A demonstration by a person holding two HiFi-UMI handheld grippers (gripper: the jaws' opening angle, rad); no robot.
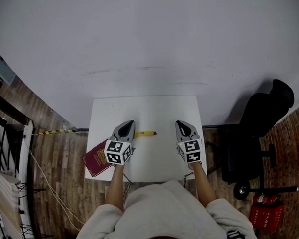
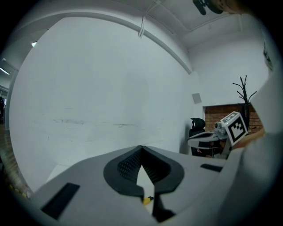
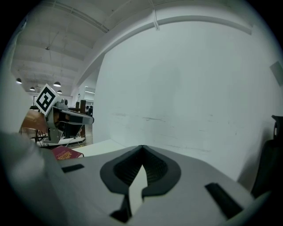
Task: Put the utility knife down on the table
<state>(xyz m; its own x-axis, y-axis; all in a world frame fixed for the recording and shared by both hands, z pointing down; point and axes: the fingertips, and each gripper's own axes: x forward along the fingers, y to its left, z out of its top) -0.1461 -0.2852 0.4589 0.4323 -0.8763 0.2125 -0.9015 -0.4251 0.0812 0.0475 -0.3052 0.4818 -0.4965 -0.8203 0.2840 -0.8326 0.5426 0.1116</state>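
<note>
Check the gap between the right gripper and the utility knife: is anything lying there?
Nothing. In the head view, only bare white table separates the right gripper from the yellow utility knife.

Yellow utility knife (image 1: 144,133) lies on the white worktop (image 1: 144,112), just right of the left gripper (image 1: 129,123). Right gripper (image 1: 181,124) is apart from it. Red booklet (image 1: 95,159) overhangs the near-left corner.

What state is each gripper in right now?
Left tongs: closed, holding nothing; the yellow utility knife lies on the white table.
Right tongs: closed, holding nothing.
</note>
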